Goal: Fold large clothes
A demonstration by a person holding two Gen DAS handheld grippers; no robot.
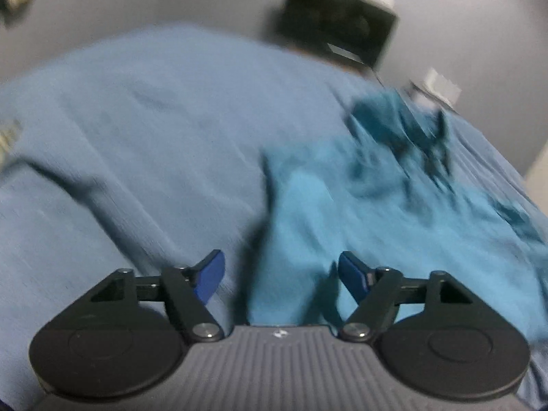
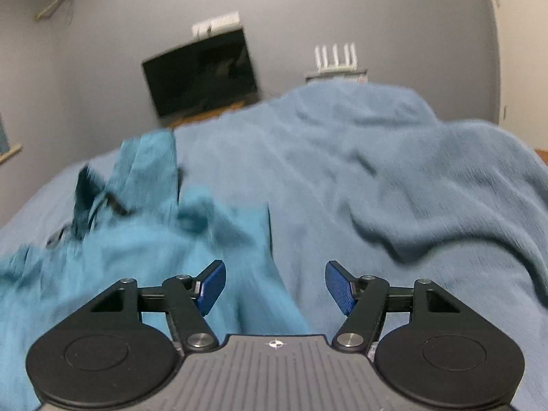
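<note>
Evidently no readable writing: crumpled teal garment (image 1: 359, 212) on a blue bedspread (image 1: 137, 137).
Left tongs (image 1: 281, 275) and right tongs (image 2: 275, 282) both gape apart, empty, garment just ahead.

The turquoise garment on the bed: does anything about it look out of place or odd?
Yes. The turquoise garment lies crumpled on the blue bedspread, bunched into dark folds at its far end instead of spread flat. The bedspread is rumpled too. Both views are blurred, so finer detail cannot be told.
</note>
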